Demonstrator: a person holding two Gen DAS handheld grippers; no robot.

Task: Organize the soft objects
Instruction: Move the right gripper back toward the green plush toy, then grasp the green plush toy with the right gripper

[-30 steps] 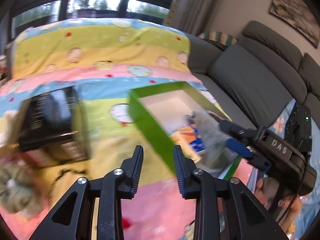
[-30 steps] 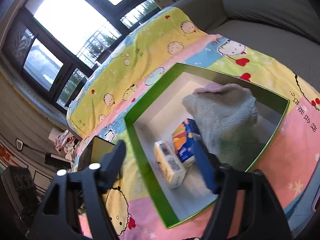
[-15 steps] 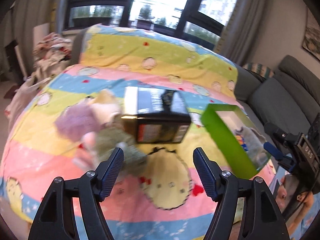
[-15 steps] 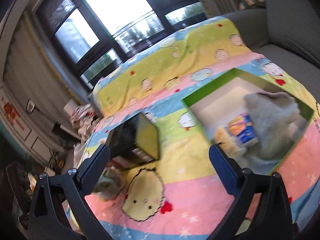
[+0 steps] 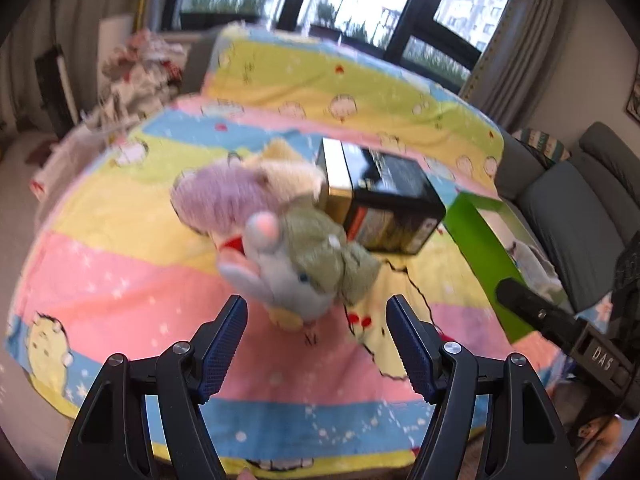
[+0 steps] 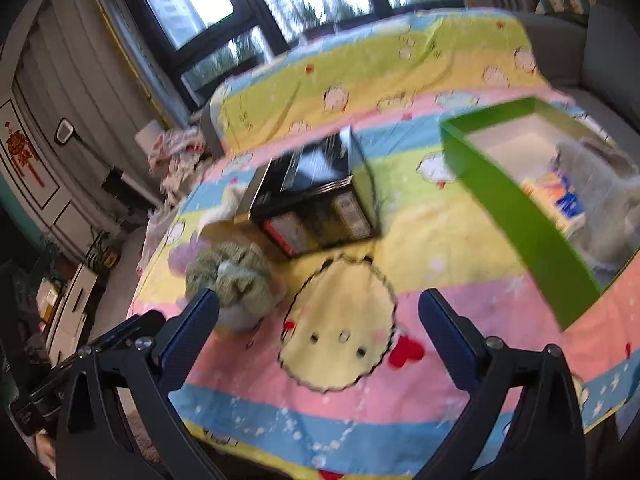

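Plush pile [image 5: 280, 236] on the left looks fuzzy, soft fleece and knit. The cartoon blanket [image 5: 120, 272] is matt cloth. Black box [image 6: 316, 196] is glossy card, the green tray [image 6: 516, 208] smooth matt card with a fluffy grey towel [image 6: 600, 192] inside.

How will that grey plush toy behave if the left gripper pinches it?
The plush toy looks fuzzy and stuffed, so it will probably squash and feel light. It lies slumped against other soft toys, so limbs may flop or drag them along.
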